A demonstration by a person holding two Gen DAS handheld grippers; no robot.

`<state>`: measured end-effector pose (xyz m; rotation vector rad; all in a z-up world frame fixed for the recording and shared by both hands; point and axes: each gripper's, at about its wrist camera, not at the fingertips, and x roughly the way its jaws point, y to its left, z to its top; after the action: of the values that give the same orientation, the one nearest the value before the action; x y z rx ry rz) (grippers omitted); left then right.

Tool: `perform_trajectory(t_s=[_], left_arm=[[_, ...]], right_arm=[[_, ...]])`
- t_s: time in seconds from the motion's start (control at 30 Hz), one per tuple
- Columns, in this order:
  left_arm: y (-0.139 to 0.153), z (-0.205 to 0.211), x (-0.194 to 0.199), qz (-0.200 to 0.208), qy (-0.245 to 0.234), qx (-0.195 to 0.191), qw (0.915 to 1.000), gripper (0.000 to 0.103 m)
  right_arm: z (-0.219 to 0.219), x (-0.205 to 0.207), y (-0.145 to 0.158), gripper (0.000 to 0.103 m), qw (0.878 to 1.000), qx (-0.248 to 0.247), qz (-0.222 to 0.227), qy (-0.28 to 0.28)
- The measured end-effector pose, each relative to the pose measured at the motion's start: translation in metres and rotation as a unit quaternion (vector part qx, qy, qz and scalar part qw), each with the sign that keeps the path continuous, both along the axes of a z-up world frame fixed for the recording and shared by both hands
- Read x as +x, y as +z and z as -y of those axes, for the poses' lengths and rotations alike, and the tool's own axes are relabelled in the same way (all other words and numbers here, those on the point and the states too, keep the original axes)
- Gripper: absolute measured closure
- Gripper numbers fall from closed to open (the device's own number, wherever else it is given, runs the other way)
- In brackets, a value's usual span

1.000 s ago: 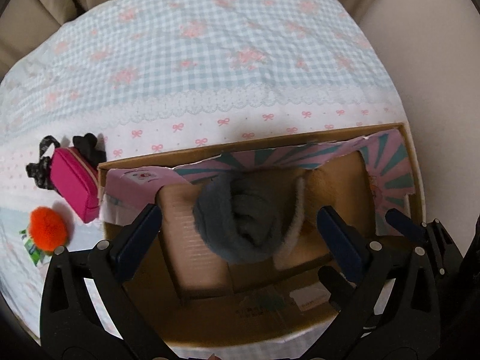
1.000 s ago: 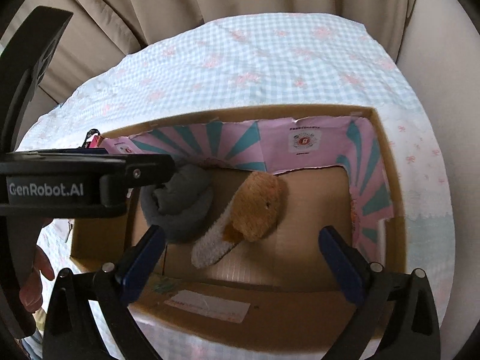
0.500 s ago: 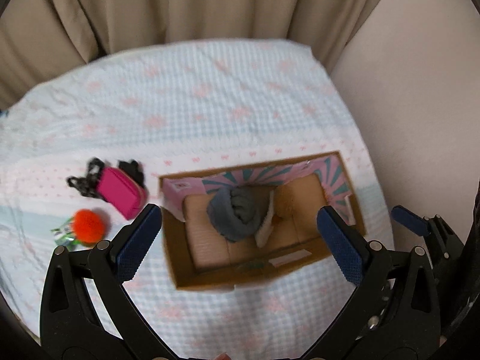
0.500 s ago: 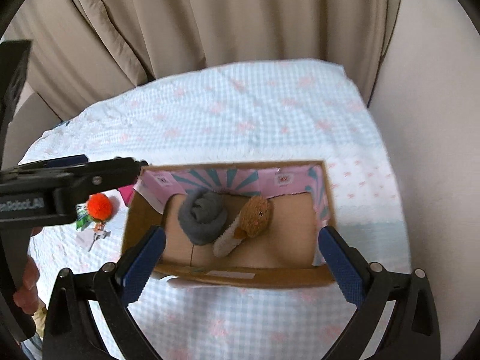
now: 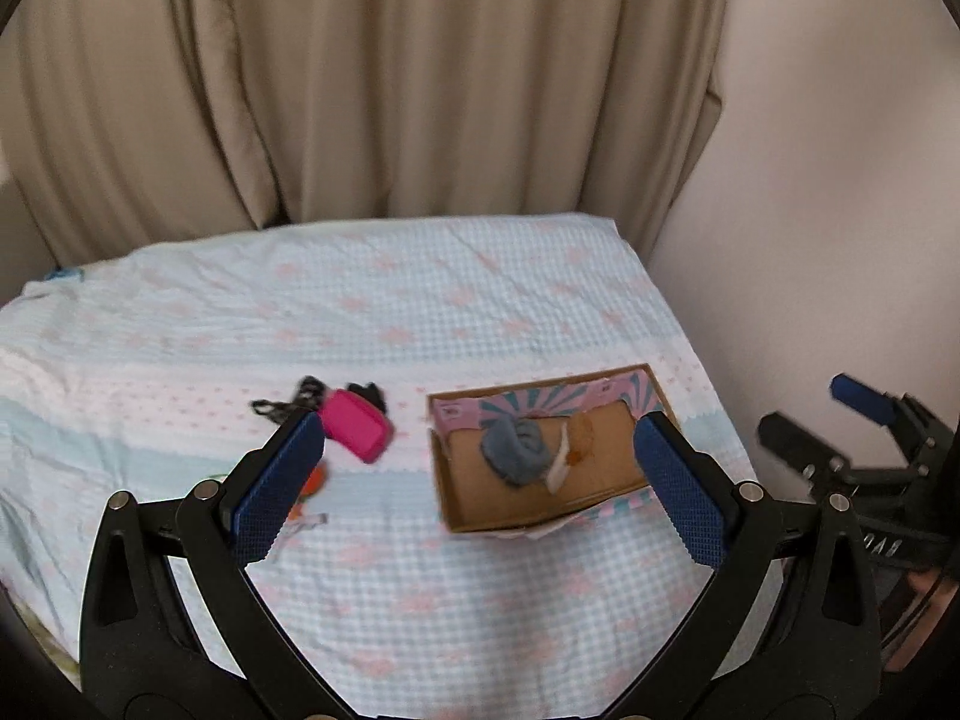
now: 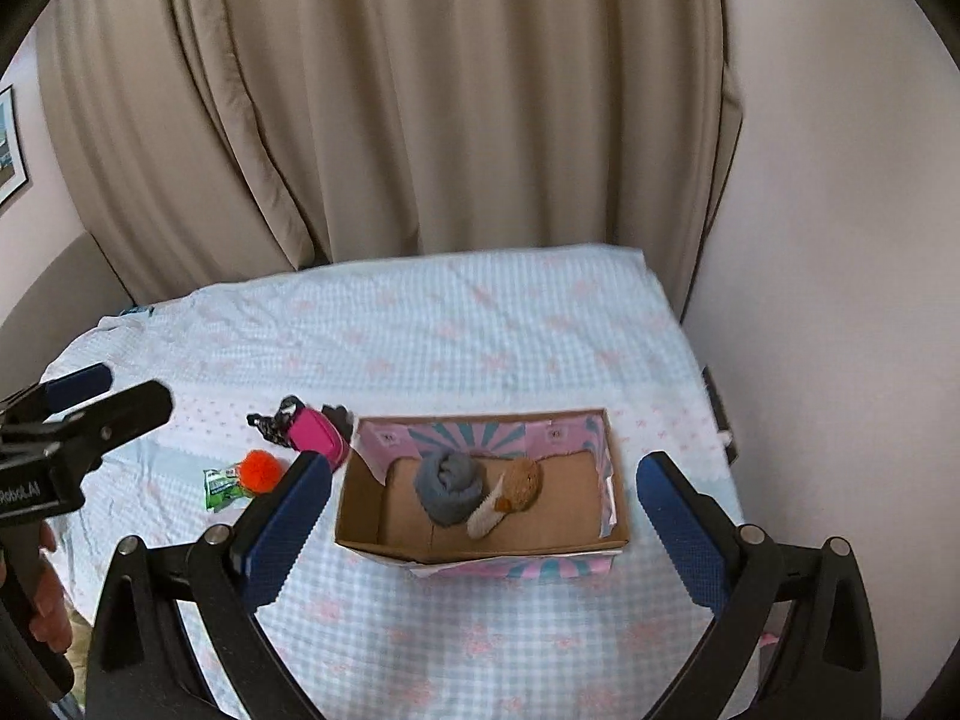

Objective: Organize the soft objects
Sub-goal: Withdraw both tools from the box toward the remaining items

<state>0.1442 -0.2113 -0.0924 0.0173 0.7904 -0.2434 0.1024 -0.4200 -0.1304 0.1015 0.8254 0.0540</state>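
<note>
Two grippers hang high above the bed, both with fingers spread wide and nothing between them. Ahead of the left gripper [image 5: 480, 474], the cardboard box [image 5: 447, 498] sits between its fingertips, nearer the right finger [image 5: 681, 489]; a grey rolled sock [image 5: 516, 450] and a tan plush toy [image 5: 579, 441] lie touching inside it. A pink pouch [image 5: 354, 426] lies just beyond the left finger [image 5: 279, 483]. From the right gripper [image 6: 483, 519], the box again falls between the fingers, while an orange pompom [image 6: 259, 470] and green packet [image 6: 219, 483] lie outside its left finger [image 6: 288, 525].
</note>
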Motion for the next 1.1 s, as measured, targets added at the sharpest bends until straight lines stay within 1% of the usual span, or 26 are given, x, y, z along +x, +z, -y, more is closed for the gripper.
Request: perform_trajectory(t_s=[0.13, 0.23, 0.37, 0.57, 0.77, 0.9, 1.03, 1.1], left_arm=[[0.015, -0.039, -0.030, 0.024, 0.019, -0.003, 0.9995, 0.000], [0.024, -0.070, -0.051, 0.039, 0.032, -0.007, 0.9987, 0.000], [0.027, -0.105, -0.069, 0.052, 0.039, 0.001, 0.9979, 0.000], [0.022, -0.164, -0.081, 0.055, 0.041, -0.013, 0.9976, 0.000], [0.013, -0.222, -0.076, 0.038, 0.019, -0.017, 0.9989, 0.000], [0.006, -0.257, -0.064, 0.028, -0.012, -0.018, 0.9994, 0.000], [-0.008, -0.286, -0.043, 0.011, -0.041, -0.023, 0.9989, 0.000], [-0.019, -0.297, -0.030, 0.004, -0.058, -0.025, 0.9980, 0.000]], right_arm=[[-0.020, -0.024, 0.022, 0.001, 1.000, 0.005, 0.025, 0.000], [-0.038, -0.038, 0.031, 0.001, 0.999, 0.010, 0.041, 0.002], [-0.062, -0.055, 0.038, 0.001, 0.998, 0.020, 0.057, 0.007], [-0.102, -0.067, 0.043, 0.001, 0.998, 0.020, 0.066, 0.009], [-0.150, -0.070, 0.048, 0.001, 0.997, 0.024, 0.068, -0.011], [-0.181, -0.064, 0.046, 0.001, 0.997, 0.037, 0.060, -0.024], [-0.217, -0.056, 0.038, 0.001, 0.997, 0.042, 0.049, -0.040], [-0.233, -0.049, 0.029, 0.001, 0.997, 0.044, 0.043, -0.050]])
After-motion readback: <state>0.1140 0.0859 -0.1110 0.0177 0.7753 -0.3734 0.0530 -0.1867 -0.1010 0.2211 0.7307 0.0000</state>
